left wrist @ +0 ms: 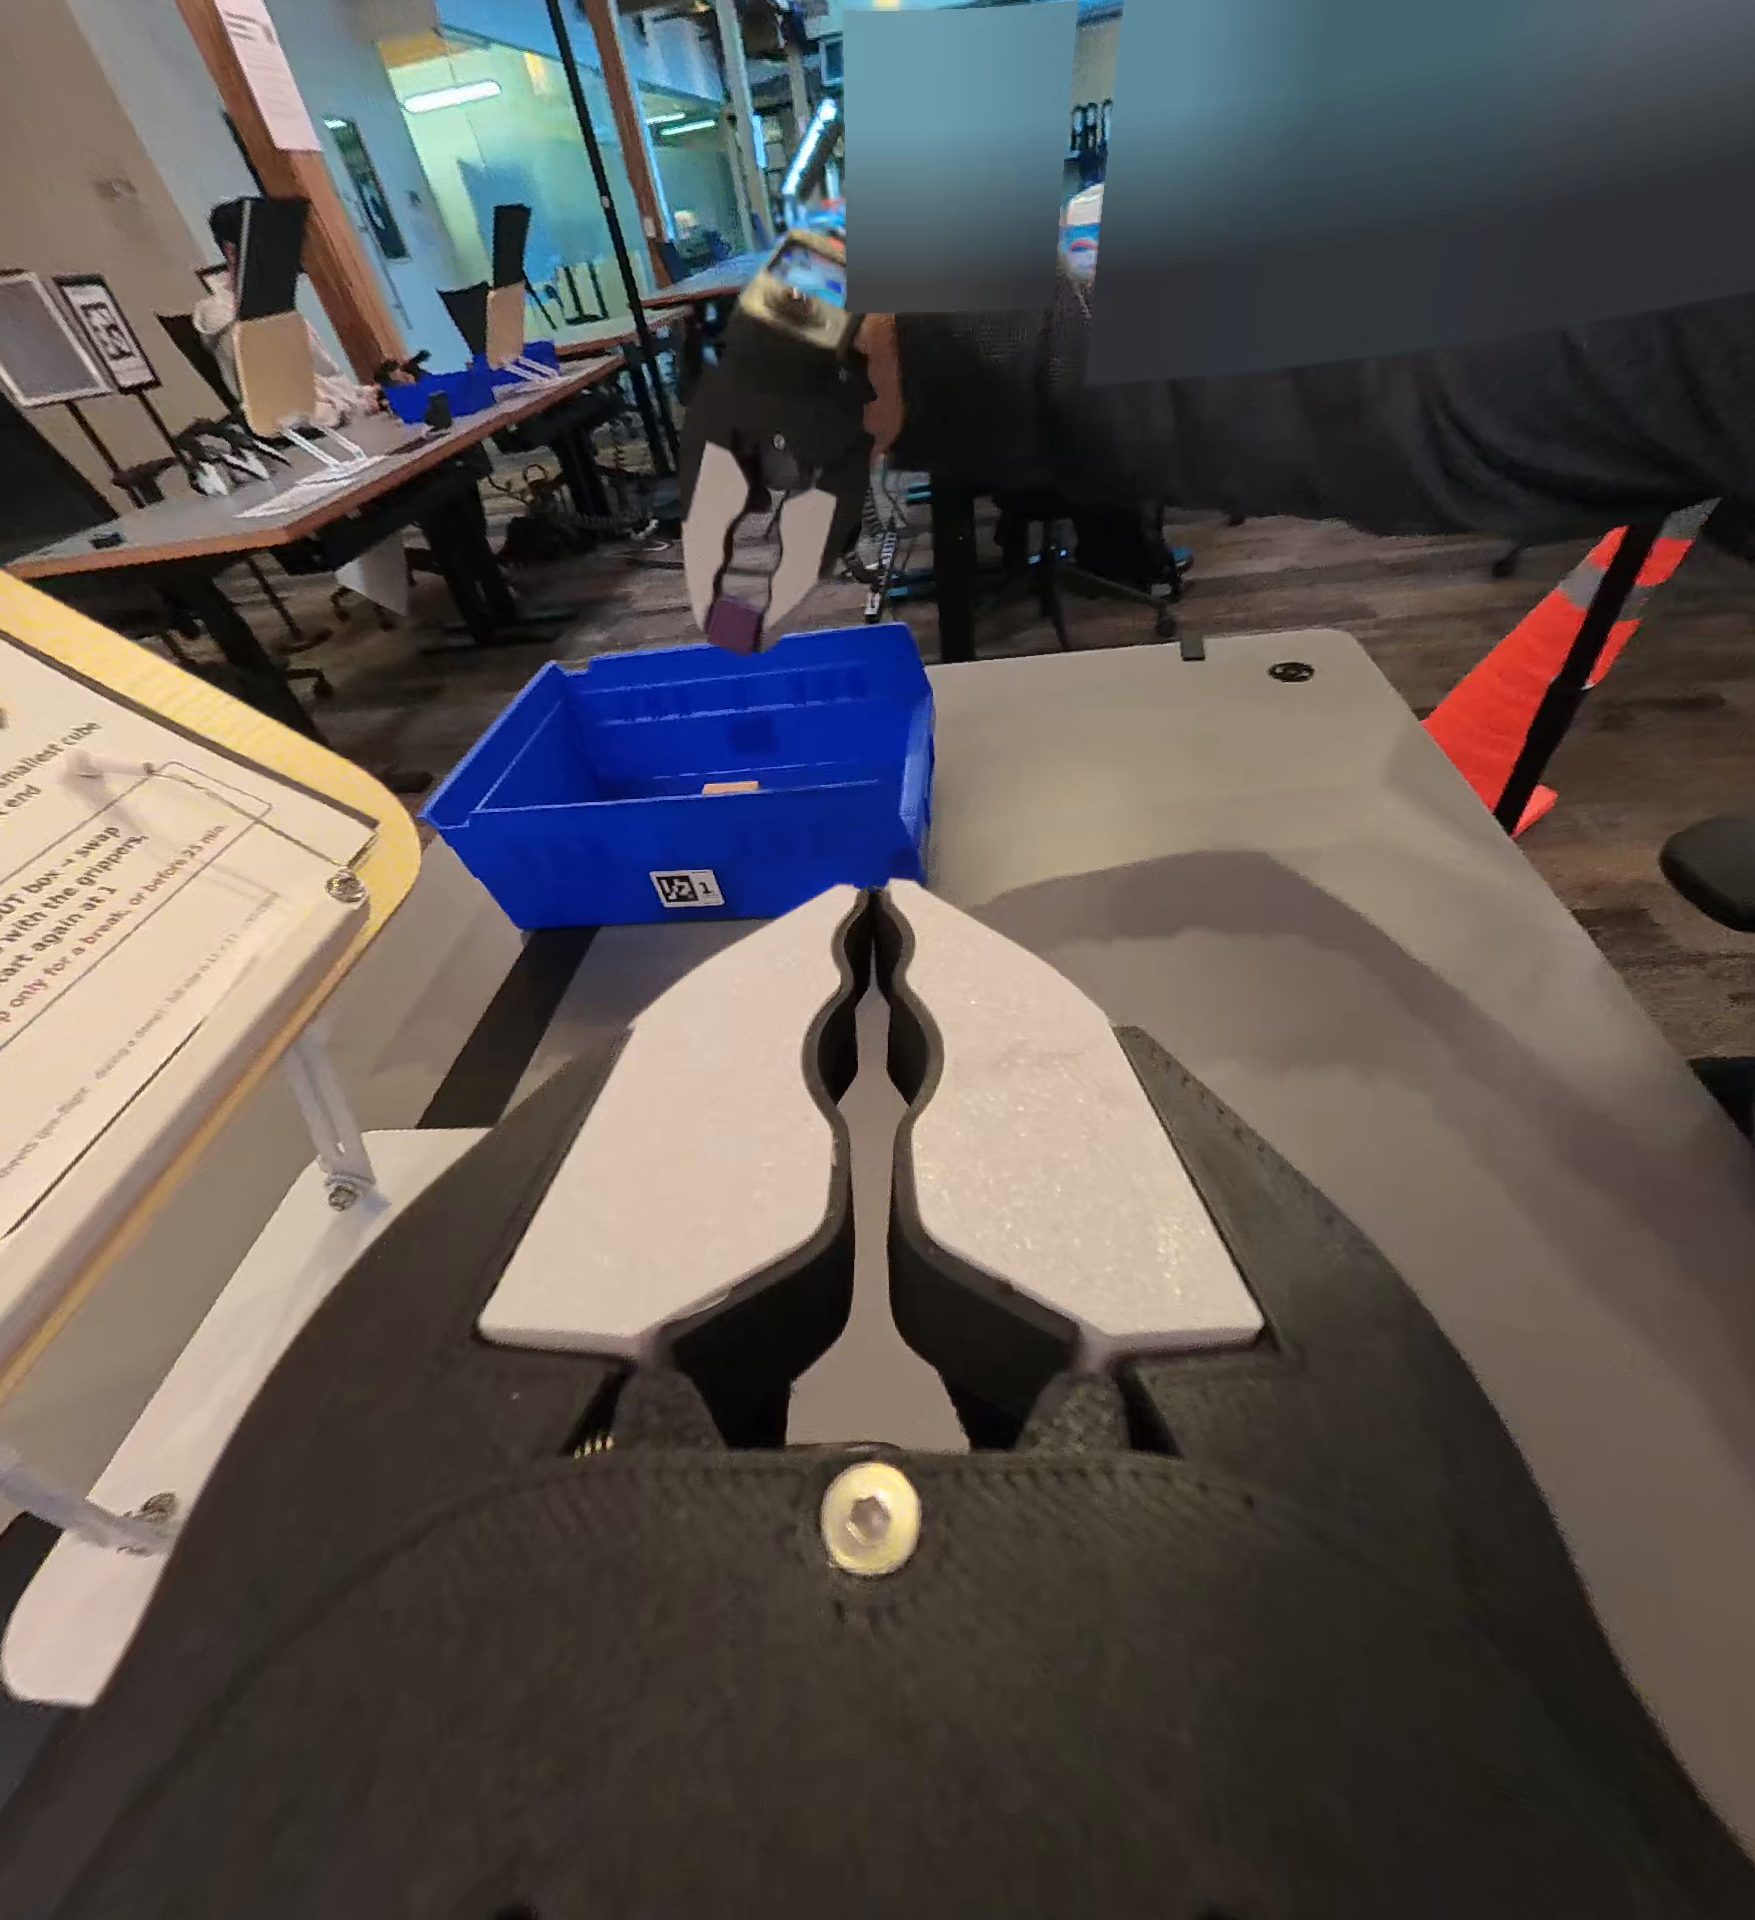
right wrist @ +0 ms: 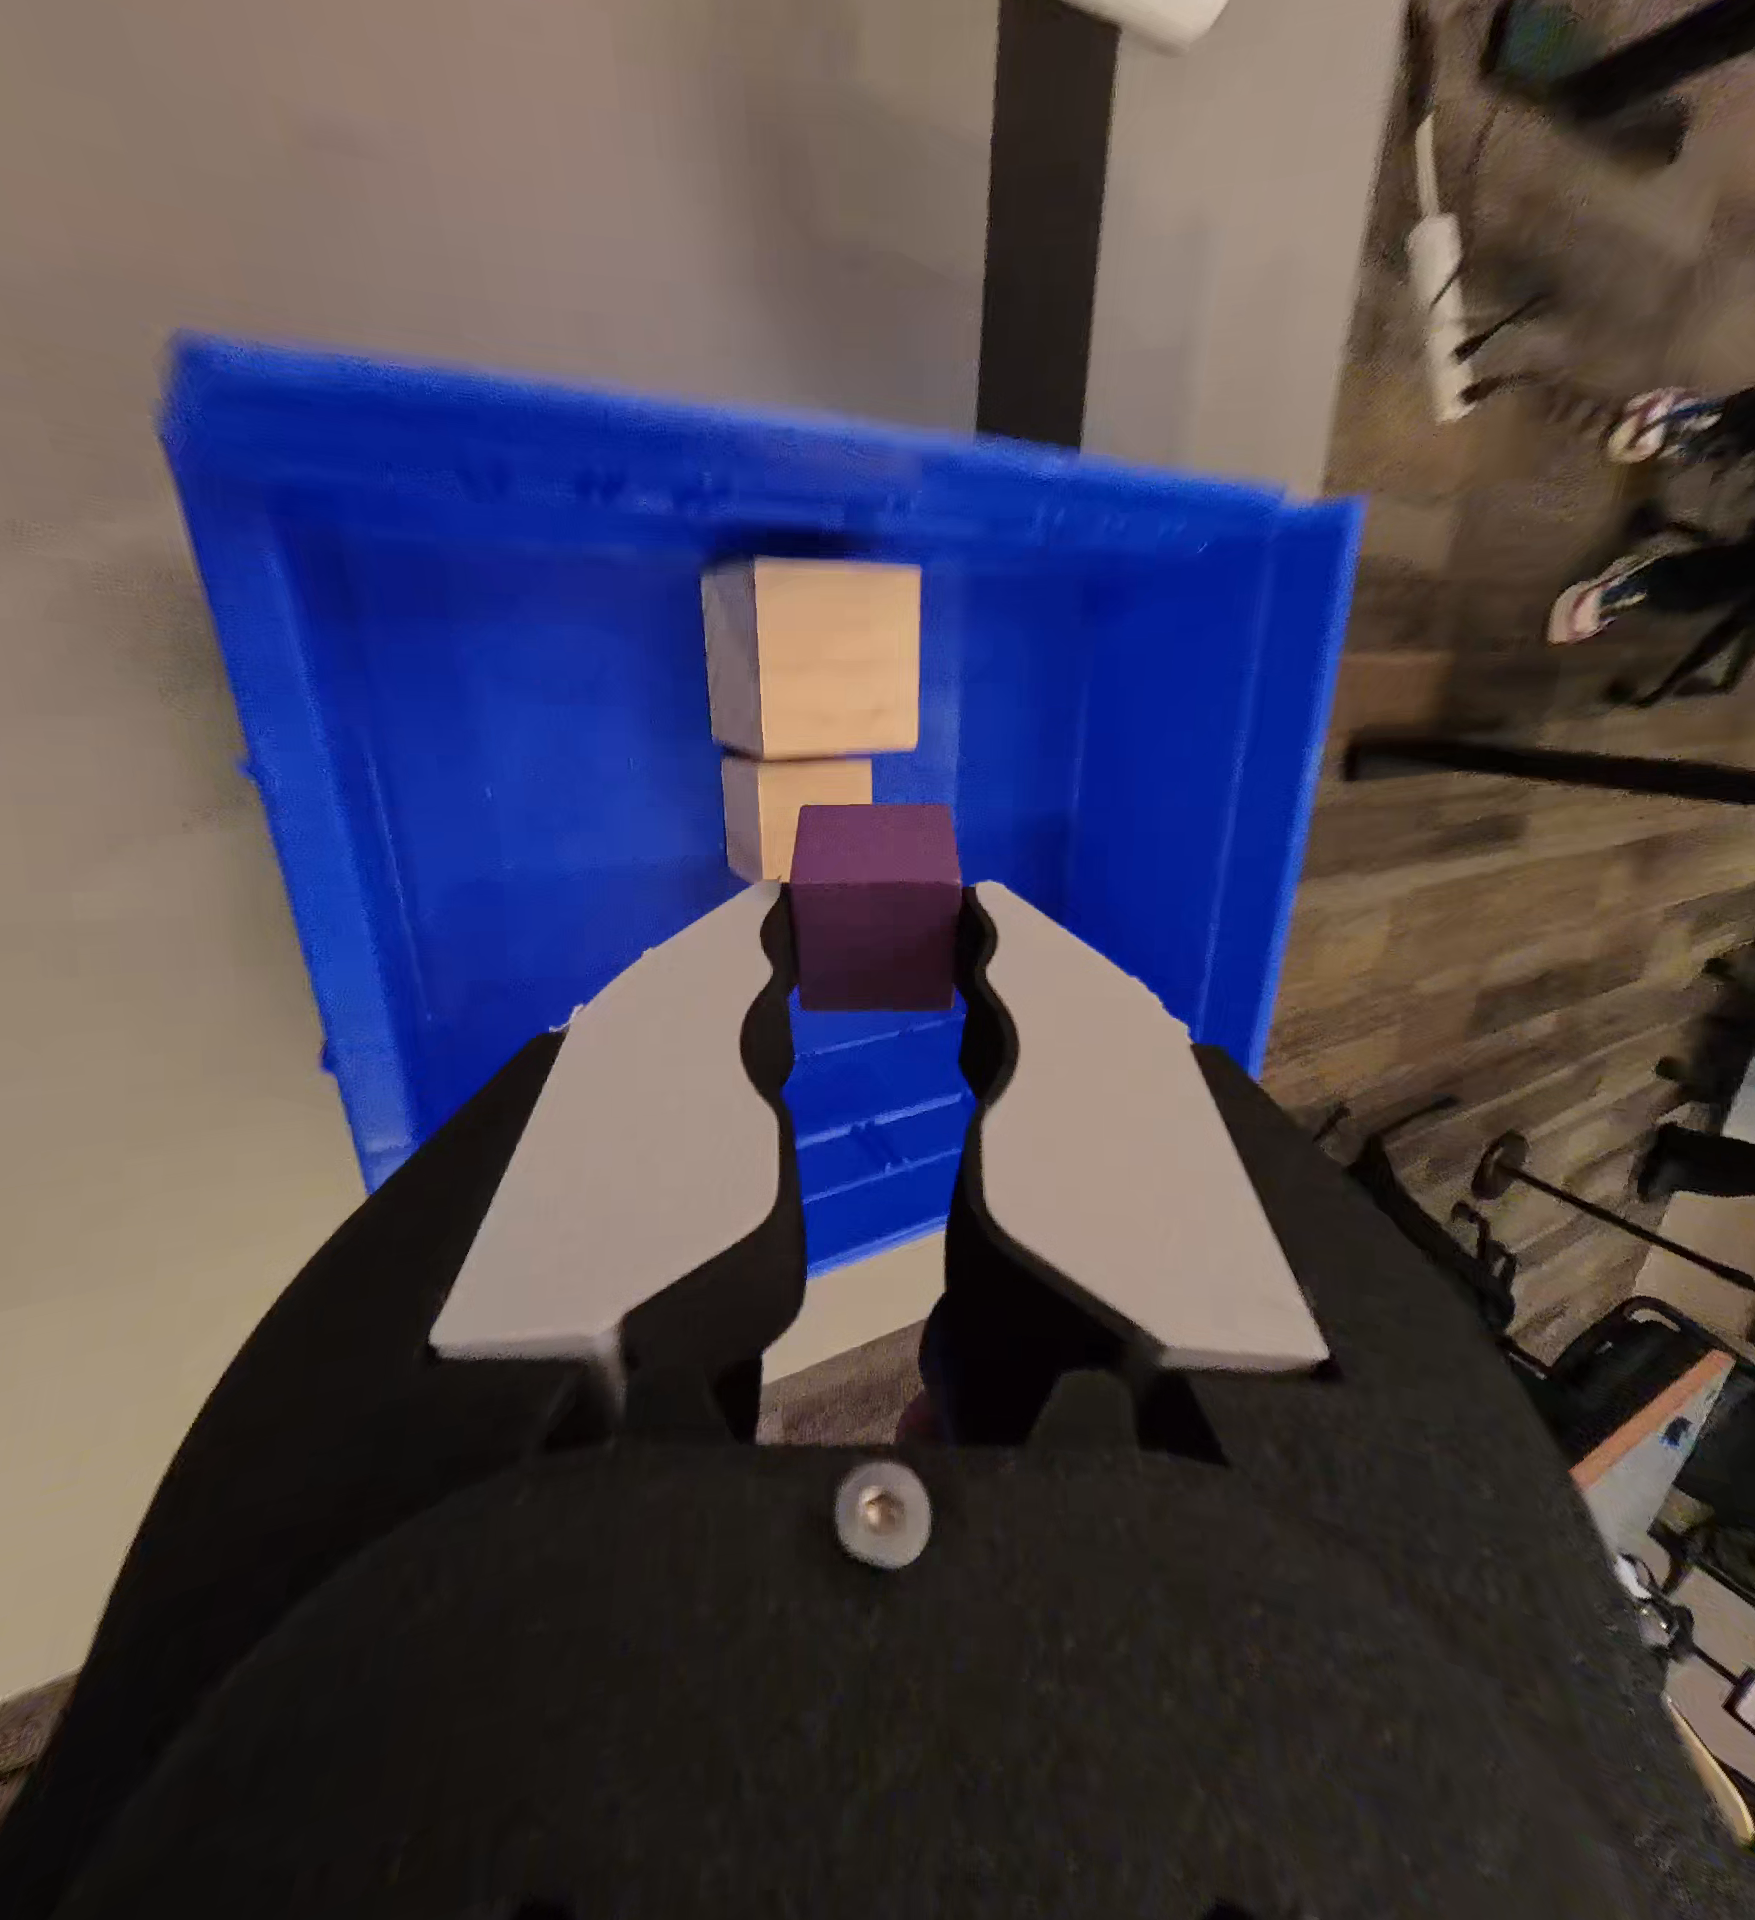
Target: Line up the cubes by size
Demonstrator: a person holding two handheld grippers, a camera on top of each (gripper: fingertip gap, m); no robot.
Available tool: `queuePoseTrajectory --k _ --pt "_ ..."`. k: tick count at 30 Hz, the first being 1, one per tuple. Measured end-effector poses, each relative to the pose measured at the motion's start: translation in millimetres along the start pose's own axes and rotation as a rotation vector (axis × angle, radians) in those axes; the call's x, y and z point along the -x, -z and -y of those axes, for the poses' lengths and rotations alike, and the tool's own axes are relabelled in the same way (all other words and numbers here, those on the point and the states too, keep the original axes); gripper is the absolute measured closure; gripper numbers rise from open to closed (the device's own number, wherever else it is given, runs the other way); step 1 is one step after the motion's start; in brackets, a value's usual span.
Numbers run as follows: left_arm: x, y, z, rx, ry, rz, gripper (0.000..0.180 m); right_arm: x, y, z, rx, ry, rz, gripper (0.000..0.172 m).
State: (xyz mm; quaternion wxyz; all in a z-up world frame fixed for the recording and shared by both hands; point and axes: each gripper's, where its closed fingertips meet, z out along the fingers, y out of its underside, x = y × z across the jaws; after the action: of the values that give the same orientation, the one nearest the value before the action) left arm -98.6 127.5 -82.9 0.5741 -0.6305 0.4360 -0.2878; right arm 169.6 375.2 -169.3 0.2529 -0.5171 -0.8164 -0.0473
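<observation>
My right gripper (right wrist: 873,904) is shut on a purple cube (right wrist: 873,914) and holds it above the blue bin (right wrist: 1164,727). Two wooden cubes lie in a row on the bin's floor, a larger one (right wrist: 837,660) and a smaller one (right wrist: 800,810) partly hidden behind the purple cube. In the left wrist view the right gripper (left wrist: 743,613) hangs over the far wall of the blue bin (left wrist: 582,862) with the purple cube (left wrist: 733,623) between its tips. My left gripper (left wrist: 873,904) is shut with nothing in it, low over the grey table (left wrist: 1216,831) in front of the bin.
An instruction sheet on a tilted board (left wrist: 125,883) stands at the left of the table. An orange traffic cone (left wrist: 1538,675) stands beyond the table's right edge. A dark curtain and other desks lie behind. Spacing between my two grippers at the tips: around 40 cm.
</observation>
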Motion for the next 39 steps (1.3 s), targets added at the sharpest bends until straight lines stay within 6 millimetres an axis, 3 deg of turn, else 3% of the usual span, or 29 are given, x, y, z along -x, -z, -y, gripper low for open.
queuePoseTrajectory --k 8,18,24,39 --pt "0.0 3.1 -3.5 0.044 -0.027 0.019 0.180 21.7 -67.1 -53.6 0.188 -0.012 0.206 0.143" --pt "-1.9 5.6 -2.7 0.053 -0.039 0.017 0.180 29.2 -108.4 -83.8 0.302 0.010 0.331 0.143" --pt "-3.3 7.3 -2.1 0.062 -0.051 0.019 0.180 33.1 -122.1 -87.2 0.329 0.028 0.386 0.143" --pt "-6.3 7.7 -0.7 0.069 -0.064 0.011 0.180 34.4 -126.6 -87.1 0.389 0.030 0.434 0.143"
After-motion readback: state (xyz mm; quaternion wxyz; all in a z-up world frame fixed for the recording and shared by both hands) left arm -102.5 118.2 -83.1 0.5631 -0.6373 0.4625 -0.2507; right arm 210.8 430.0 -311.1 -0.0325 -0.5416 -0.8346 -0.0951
